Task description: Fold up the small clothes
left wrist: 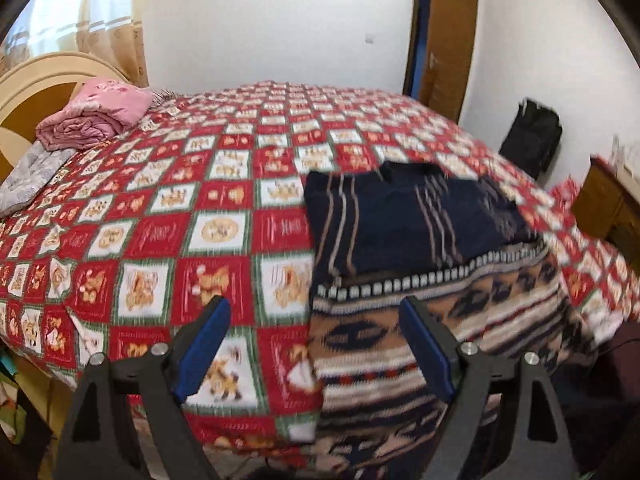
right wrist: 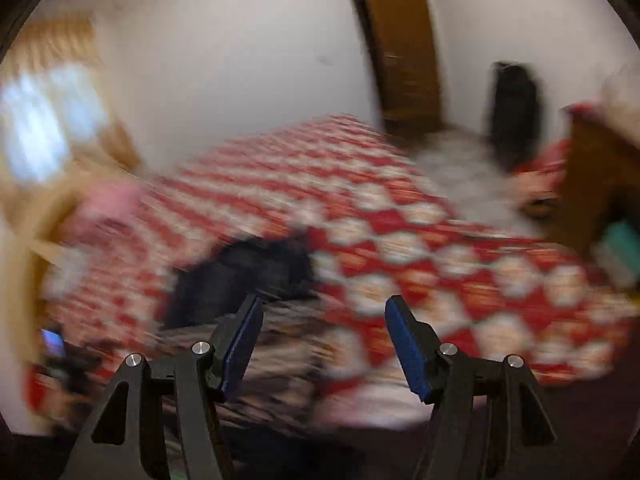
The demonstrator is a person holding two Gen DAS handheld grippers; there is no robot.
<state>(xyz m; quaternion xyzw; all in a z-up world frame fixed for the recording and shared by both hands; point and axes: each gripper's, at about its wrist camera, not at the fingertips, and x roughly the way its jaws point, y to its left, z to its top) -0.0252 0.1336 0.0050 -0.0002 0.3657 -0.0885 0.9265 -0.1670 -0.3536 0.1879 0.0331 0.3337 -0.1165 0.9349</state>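
Observation:
A dark navy garment with pale stripes (left wrist: 412, 220) lies folded on a tan, navy and white patterned knit garment (left wrist: 440, 320) at the near right of the bed. My left gripper (left wrist: 316, 344) is open and empty, held above the near bed edge by the knit garment's left edge. In the blurred right wrist view, the dark garment (right wrist: 244, 276) and knit garment (right wrist: 288, 344) lie at lower left. My right gripper (right wrist: 324, 340) is open and empty above the knit garment's right part.
A red, white and green patchwork bedspread (left wrist: 200, 208) covers the bed. Folded pink bedding (left wrist: 96, 116) and a grey quilt (left wrist: 32, 176) lie by the cream headboard (left wrist: 36, 76). A brown door (left wrist: 448, 44), a black bag (left wrist: 532, 140) and a wooden cabinet (left wrist: 608, 204) stand right.

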